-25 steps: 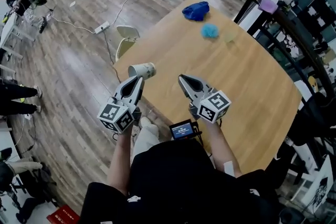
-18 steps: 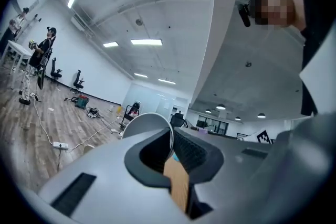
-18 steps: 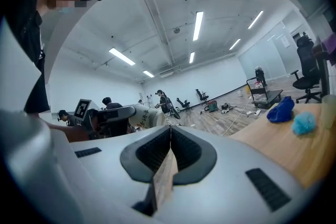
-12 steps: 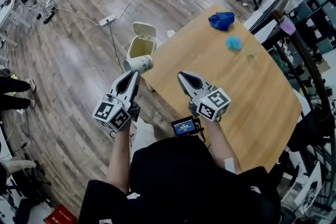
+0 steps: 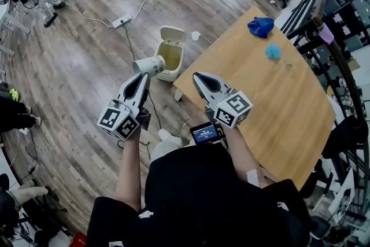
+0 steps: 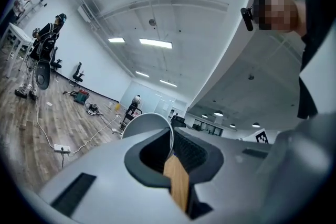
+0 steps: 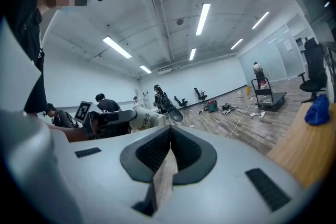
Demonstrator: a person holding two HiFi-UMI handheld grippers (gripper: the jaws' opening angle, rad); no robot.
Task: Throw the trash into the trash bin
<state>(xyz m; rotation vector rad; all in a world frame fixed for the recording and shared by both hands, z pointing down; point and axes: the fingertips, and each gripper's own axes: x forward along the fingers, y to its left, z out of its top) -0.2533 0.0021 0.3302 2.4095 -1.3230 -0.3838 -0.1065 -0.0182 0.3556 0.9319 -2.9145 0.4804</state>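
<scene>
Trash in the form of a white paper cup (image 5: 151, 65) is seen in the head view, lying sideways in the tip of the left tool (image 5: 144, 75). It is held over the wooden floor (image 5: 87, 55), just left of a cream plastic trash bin (image 5: 171, 59) whose lid stands open. The right tool (image 5: 198, 77) is held near the corner of the light wooden tabletop (image 5: 277, 107), on which a crumpled blue cloth (image 5: 261, 26) and a light-blue fluffy ball (image 5: 273, 52) are left well apart from both tools.

In the left gripper view, the jaws are seen clamped on the cup's thin wall, its round rim rising just beyond them.

In the right gripper view, the jaws are pressed together with nothing between them; the cup is seen at the left.
</scene>
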